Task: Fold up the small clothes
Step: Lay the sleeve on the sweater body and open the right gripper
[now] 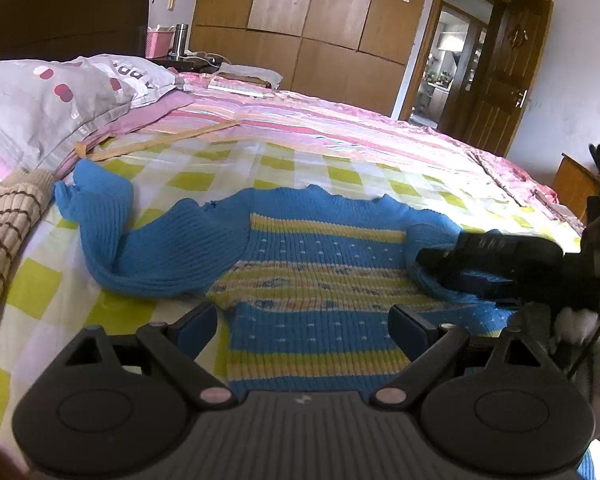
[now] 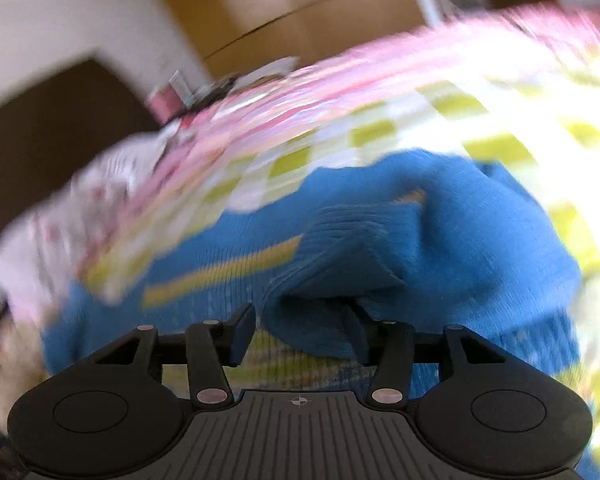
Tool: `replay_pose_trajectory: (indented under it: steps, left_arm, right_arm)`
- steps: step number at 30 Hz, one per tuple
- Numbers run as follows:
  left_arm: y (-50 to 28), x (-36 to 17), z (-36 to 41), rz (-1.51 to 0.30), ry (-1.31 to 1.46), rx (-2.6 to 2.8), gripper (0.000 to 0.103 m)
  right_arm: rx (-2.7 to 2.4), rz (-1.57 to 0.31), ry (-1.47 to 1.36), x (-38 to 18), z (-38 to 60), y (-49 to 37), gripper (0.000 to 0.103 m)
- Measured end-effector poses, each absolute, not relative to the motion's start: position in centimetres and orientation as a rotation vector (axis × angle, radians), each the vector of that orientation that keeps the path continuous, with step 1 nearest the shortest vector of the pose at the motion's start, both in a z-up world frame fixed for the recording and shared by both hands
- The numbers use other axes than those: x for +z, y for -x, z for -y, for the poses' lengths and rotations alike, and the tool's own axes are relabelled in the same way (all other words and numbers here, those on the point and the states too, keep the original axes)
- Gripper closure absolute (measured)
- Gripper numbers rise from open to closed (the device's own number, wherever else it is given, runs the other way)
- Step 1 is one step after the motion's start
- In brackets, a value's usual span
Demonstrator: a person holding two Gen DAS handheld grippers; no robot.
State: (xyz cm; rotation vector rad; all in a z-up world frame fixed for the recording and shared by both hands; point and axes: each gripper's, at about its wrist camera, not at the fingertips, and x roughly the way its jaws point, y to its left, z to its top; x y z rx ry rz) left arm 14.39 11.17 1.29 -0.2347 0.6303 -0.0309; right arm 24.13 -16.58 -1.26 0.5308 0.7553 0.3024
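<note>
Right sleeve going over the sweater

The blue striped sweater (image 1: 312, 264) lies flat on the checked bed (image 1: 220, 168), mid-frame. The right gripper (image 2: 300, 340) appears to have sleeve (image 2: 340, 280) cloth between its part-open fingers (blurred, so I cannot tell for sure). The left gripper (image 1: 304, 328) hovers wide open, empty, at the hem. Next, I'd judge: lay that sleeve across the chest.

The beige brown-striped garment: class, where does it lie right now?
In the left wrist view, the beige brown-striped garment lies at the far left edge of the bed, below the pillow, left of the blue sweater's sleeve.
</note>
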Motion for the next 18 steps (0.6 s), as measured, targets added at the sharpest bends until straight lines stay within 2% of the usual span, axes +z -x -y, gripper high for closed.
replay_pose_trajectory:
  steps: [4, 9, 10, 13, 14, 18]
  left_arm:
    - [-14.3, 1.3, -11.1, -0.627, 0.231, -0.035, 0.006]
    - [-14.2, 1.4, -11.2, -0.620, 0.237, -0.039, 0.006]
    - [-14.2, 1.4, -11.2, -0.619, 0.238, -0.038, 0.006]
    - [-14.1, 1.5, -11.4, -0.617, 0.244, -0.036, 0.006]
    - [-14.1, 1.6, -11.5, -0.615, 0.248, -0.034, 0.006]
    - [-13.9, 1.8, -11.9, -0.600, 0.261, -0.022, 0.006]
  right_arm:
    - [0.257, -0.761, -0.751, -2.0, 18.3, -25.0, 0.050]
    - [0.180, -0.746, -0.795, -2.3, 18.2, -25.6, 0.048]
    - [0.149, -0.754, -0.777, -2.3, 17.8, -25.9, 0.051]
    - [0.115, -0.783, -0.707, -2.0, 16.4, -26.4, 0.082]
    - [0.140, -0.786, -0.677, -1.8, 15.8, -26.5, 0.088]
    - [0.245, -0.723, -0.407, 0.3, 11.8, -25.7, 0.091]
